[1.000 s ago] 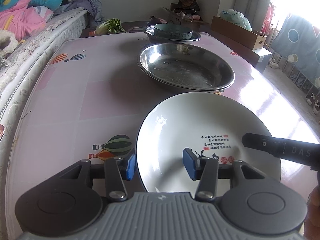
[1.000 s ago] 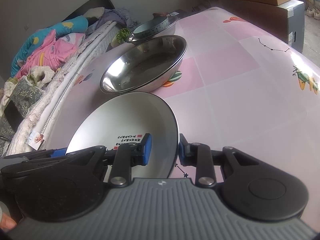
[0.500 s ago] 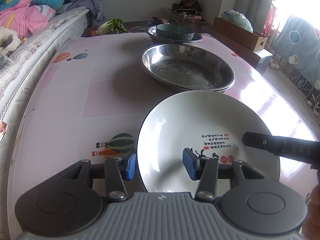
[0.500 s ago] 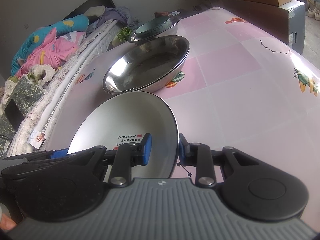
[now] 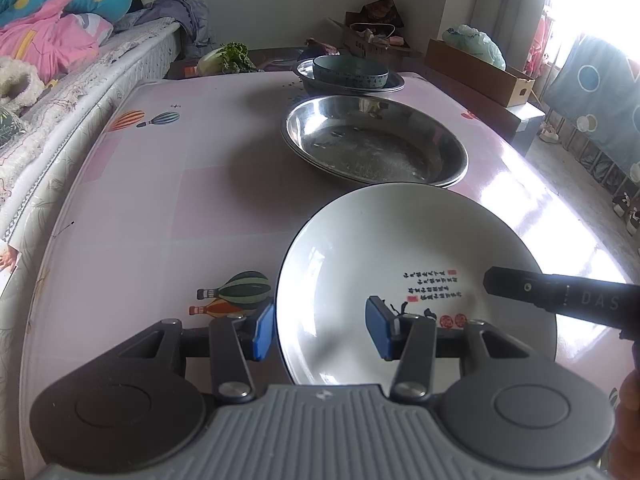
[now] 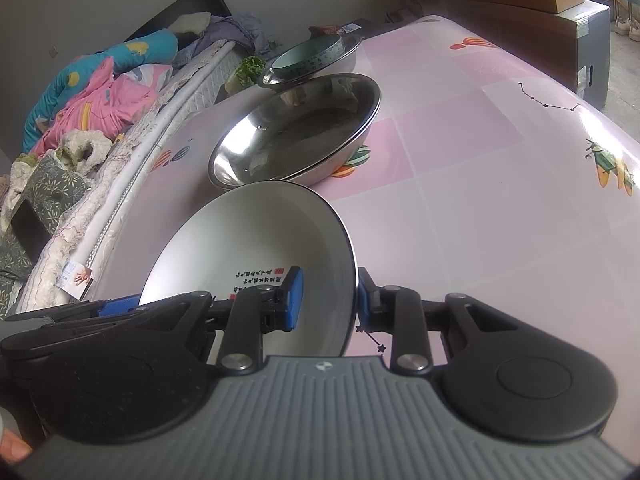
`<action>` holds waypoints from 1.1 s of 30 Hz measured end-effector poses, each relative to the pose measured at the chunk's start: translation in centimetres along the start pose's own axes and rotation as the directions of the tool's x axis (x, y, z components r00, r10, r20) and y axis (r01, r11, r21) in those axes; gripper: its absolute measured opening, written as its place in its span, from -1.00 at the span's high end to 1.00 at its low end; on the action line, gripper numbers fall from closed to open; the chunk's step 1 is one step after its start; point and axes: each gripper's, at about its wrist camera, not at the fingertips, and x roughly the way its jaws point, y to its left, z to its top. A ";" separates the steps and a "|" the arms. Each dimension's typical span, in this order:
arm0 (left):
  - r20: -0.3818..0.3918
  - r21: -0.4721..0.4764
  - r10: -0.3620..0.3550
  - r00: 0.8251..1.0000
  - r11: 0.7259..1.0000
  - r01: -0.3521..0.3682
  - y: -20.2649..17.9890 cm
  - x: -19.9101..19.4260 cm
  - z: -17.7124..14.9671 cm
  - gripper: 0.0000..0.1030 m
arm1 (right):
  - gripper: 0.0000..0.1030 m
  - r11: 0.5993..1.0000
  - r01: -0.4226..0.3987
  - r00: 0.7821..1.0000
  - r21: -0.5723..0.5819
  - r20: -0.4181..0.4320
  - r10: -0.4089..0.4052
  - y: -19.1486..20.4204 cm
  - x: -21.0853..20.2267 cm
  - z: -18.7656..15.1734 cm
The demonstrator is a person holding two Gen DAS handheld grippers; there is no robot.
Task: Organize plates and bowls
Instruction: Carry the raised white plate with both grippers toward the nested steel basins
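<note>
The white plate point(image 5: 416, 264) now sits nearer the steel basins point(image 5: 376, 140) than a second ago, so transfer is underway. The right gripper point(image 6: 326, 300) clamps its rim between the pads. The left gripper point(image 5: 322, 330) straddles the opposite rim; contact cannot be confirmed.

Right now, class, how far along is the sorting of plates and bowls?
Done: a teal ceramic bowl sits in a steel dish; two steel basins are nested. In hand: both grippers straddle the white plate rim. Left: placing it.
</note>
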 end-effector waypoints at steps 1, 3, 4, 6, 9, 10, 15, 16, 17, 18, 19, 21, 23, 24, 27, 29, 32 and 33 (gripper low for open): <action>0.002 0.000 0.001 1.000 1.000 -0.001 0.0 -0.1 0.0 0.06 | 0.47 1.000 0.000 1.000 -0.001 0.000 0.000 0.0 0.0 0.0; 0.004 -0.001 0.002 1.000 1.000 -0.002 0.0 -0.2 0.0 0.06 | 0.47 1.000 0.000 1.000 -0.002 0.001 0.000 0.1 -0.1 0.0; 0.005 0.000 0.002 1.000 1.000 -0.002 0.0 -0.2 0.0 0.06 | 0.47 1.000 0.000 1.000 -0.002 0.001 0.000 0.1 -0.2 0.1; 0.005 0.000 0.002 1.000 1.000 -0.002 0.0 -0.2 0.0 0.06 | 0.47 1.000 0.001 1.000 -0.002 0.001 -0.001 0.1 -0.2 0.0; 0.005 0.003 0.002 1.000 1.000 -0.002 0.0 -0.2 0.0 0.07 | 0.47 1.000 0.001 1.000 -0.001 -0.001 -0.001 0.2 -0.3 0.1; 0.006 0.004 0.001 1.000 1.000 -0.001 0.0 -0.2 0.0 0.07 | 0.47 1.000 0.001 1.000 0.000 -0.002 -0.001 0.1 -0.3 0.0; 0.014 0.023 -0.006 1.000 1.000 0.005 0.2 -0.3 -0.3 0.21 | 0.48 1.000 0.004 1.000 0.006 -0.013 -0.004 -0.2 -0.1 -0.3; 0.016 0.029 -0.006 1.000 1.000 0.005 0.2 -0.4 -0.4 0.22 | 0.48 1.000 0.004 1.000 0.008 -0.015 -0.004 -0.3 -0.1 -0.4; 0.016 0.035 -0.008 1.000 0.999 0.008 0.3 -0.4 -0.5 0.27 | 0.50 1.000 0.004 1.000 0.009 -0.016 -0.004 -0.3 -0.1 -0.5; 0.015 0.040 -0.010 1.000 0.999 0.010 0.4 -0.4 -0.6 0.31 | 0.53 1.000 0.003 1.000 0.008 -0.015 -0.002 -0.5 -0.1 -0.6; 0.010 0.043 -0.013 1.000 0.999 0.013 0.5 -0.4 -0.7 0.34 | 0.54 1.000 0.001 1.000 0.008 -0.014 0.000 -0.5 -0.2 -0.6; -0.013 0.038 -0.027 1.000 0.999 0.027 0.9 -0.2 -0.9 0.45 | 0.56 1.000 -0.004 1.000 0.005 -0.012 0.004 -0.6 -0.5 -0.8; -0.029 0.019 -0.058 0.998 0.998 0.058 1.4 -0.2 -1.1 0.46 | 0.58 1.000 -0.007 1.000 0.004 -0.013 0.007 -0.7 -0.7 -1.0; -0.035 0.015 -0.066 0.997 0.998 0.067 1.5 -0.2 -1.2 0.46 | 0.59 1.000 -0.010 1.000 0.005 -0.015 0.010 -0.8 -0.8 -1.1; -0.043 0.018 -0.074 0.996 0.997 0.075 1.6 -0.2 -1.3 0.45 | 0.61 1.000 -0.020 1.000 0.011 -0.022 0.020 -0.9 -0.7 -1.5; -0.053 0.002 -0.094 0.994 0.996 0.095 1.7 0.0 -1.3 0.40 | 0.61 1.000 -0.023 1.000 0.010 -0.010 0.023 -1.0 -0.7 -1.6; -0.057 -0.020 -0.110 0.992 0.994 0.109 2.0 0.3 -1.1 0.38 | 0.61 0.999 -0.033 0.999 0.021 0.004 0.033 -1.3 -0.6 -1.6; -0.053 -0.020 -0.110 0.993 0.994 0.109 2.0 0.3 -1.1 0.38 | 0.61 0.999 -0.036 0.999 0.020 0.008 0.035 -1.3 -0.6 -1.6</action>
